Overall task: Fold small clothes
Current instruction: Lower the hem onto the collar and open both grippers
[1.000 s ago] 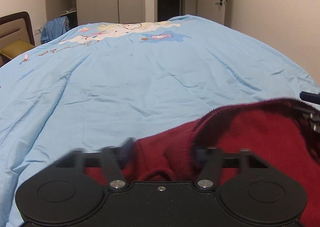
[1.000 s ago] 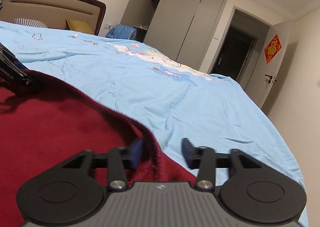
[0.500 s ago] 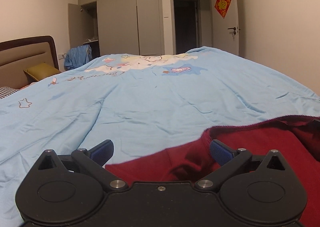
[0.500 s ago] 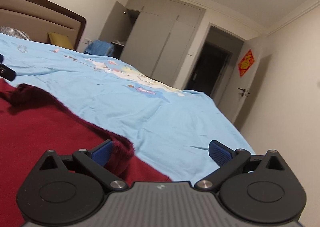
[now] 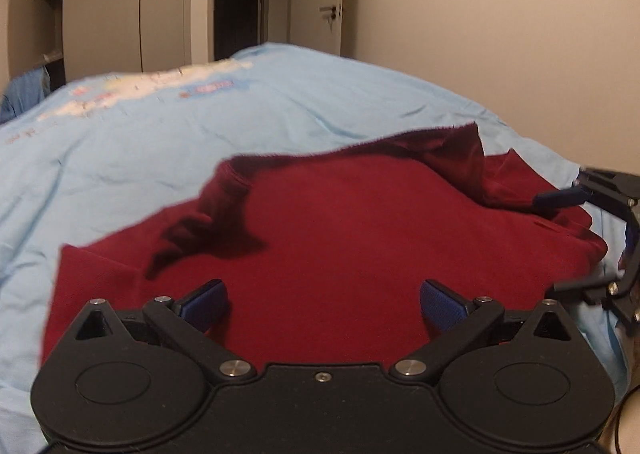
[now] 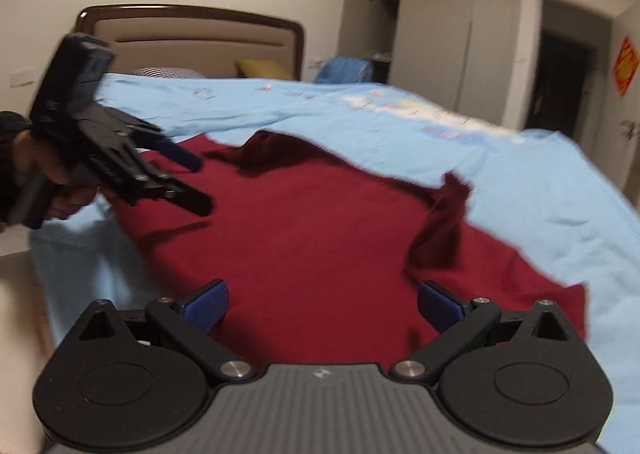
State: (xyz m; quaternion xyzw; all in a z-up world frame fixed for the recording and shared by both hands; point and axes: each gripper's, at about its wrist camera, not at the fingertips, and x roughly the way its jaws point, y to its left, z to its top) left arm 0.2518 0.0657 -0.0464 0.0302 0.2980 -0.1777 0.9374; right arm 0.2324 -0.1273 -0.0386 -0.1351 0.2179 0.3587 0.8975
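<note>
**Q:** Both claws — how do they stand, and where is the garment?

**A:** Left gripper (image 5: 323,300): my blue-padded fingers (image 5: 202,304) are spread wide apart, holding nothing. Right gripper (image 6: 322,300): likewise parted and empty. Both hover just above the dark red knit garment (image 5: 360,238), which lies spread on the light blue printed duvet (image 5: 160,141) near the bed's edge. Its far hem is rumpled: one dark flap (image 5: 208,221) curls over on the left side, another stands up at the far right corner (image 5: 460,157).

**Q:** What step is in hand, and how should it be done well?

**A:** I judge it to be between folds, choosing new grip points. I should first flatten the curled flaps, or they will be trapped inside the next fold. Each claw should then pinch a single edge at matching positions, lift evenly and carry the cloth over together, so the edges meet squarely. The knit looks soft and limp; a shallow pinch could slip.
</note>
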